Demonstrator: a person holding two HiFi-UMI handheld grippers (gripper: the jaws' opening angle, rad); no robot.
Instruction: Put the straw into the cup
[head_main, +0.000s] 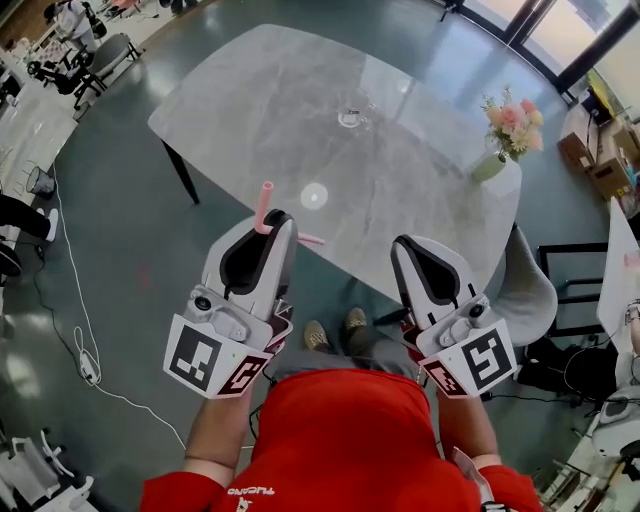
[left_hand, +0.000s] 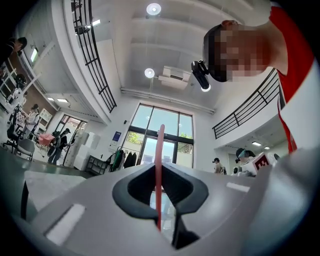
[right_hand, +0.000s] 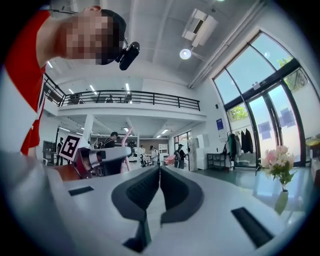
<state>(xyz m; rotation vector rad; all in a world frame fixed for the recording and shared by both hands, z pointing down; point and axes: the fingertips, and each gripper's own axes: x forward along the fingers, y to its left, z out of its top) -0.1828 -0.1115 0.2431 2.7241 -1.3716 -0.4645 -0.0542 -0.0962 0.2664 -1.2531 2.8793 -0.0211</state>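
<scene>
My left gripper is shut on a pink straw, which pokes out past the jaw tips over the table's near edge. In the left gripper view the straw stands upright between the closed jaws of the left gripper, which points up toward the ceiling. A small clear cup sits far back on the grey marble table, well beyond both grippers. My right gripper is shut with nothing in it, and the right gripper shows its jaws pressed together. The left gripper appears at left in the right gripper view.
A vase of pink flowers stands at the table's right end, also seen as flowers in the right gripper view. A grey chair is tucked at the right. Cables and office chairs lie on the floor to the left.
</scene>
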